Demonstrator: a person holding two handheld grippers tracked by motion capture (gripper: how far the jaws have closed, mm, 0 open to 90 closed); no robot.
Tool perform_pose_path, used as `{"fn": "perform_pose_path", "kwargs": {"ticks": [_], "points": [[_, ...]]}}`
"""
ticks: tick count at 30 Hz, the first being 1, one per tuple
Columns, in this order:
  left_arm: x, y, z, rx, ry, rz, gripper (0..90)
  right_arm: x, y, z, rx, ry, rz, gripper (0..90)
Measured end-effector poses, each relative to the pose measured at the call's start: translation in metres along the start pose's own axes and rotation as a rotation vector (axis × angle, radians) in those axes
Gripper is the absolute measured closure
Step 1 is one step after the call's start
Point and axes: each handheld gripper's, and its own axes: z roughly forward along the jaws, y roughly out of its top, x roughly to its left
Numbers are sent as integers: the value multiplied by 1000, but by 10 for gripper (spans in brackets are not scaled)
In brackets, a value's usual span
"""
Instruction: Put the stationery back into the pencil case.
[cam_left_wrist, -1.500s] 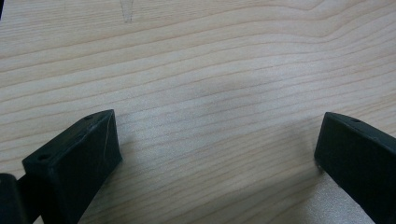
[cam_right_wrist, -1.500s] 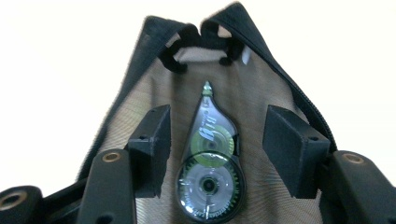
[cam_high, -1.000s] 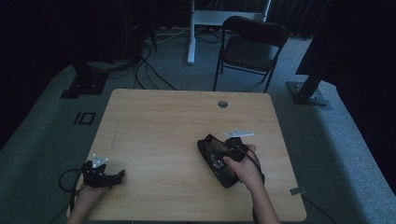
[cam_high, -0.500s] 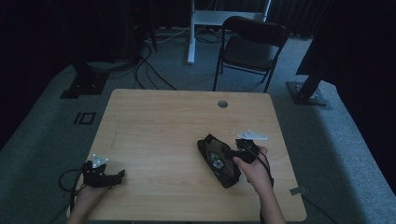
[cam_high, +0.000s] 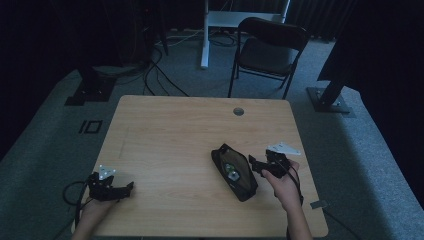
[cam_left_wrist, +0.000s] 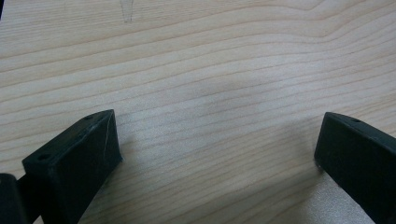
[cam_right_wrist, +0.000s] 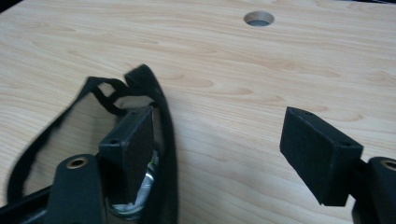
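Right claw gapes wide, empty, just beside the open black pouch; left claw rests open on the desk; next, probably gripping the pouch rim.

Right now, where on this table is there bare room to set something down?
The whole far half of the table is bare, up to the cable hole. So is the middle, between the left gripper and the black pouch. It is crowded where the right gripper meets the pouch.

A dim room with grey carpet. A light wooden table has a round hole near its far edge. Beyond it stands a black folding chair. Cables trail across the floor.
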Motion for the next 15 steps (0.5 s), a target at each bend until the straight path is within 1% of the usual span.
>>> {"fn": "perform_pose_path", "kwargs": {"ticks": [4, 7, 12, 14, 15], "points": [[0, 0, 0, -2, 0, -1, 2, -9, -8, 2, -5, -21, 18, 226], [0, 0, 0, -2, 0, -1, 2, -16, -13, 2, -14, -32, 50, 217], [0, 0, 0, 0, 0, 2, 1, -27, -24, 5, 3, -71, 49, 205], [0, 0, 0, -1, 0, 1, 2, -31, -29, 7, 6, -79, 65, 205], [0, 0, 0, -1, 0, 1, 1, -31, -29, 7, 6, -79, 65, 205]]}}
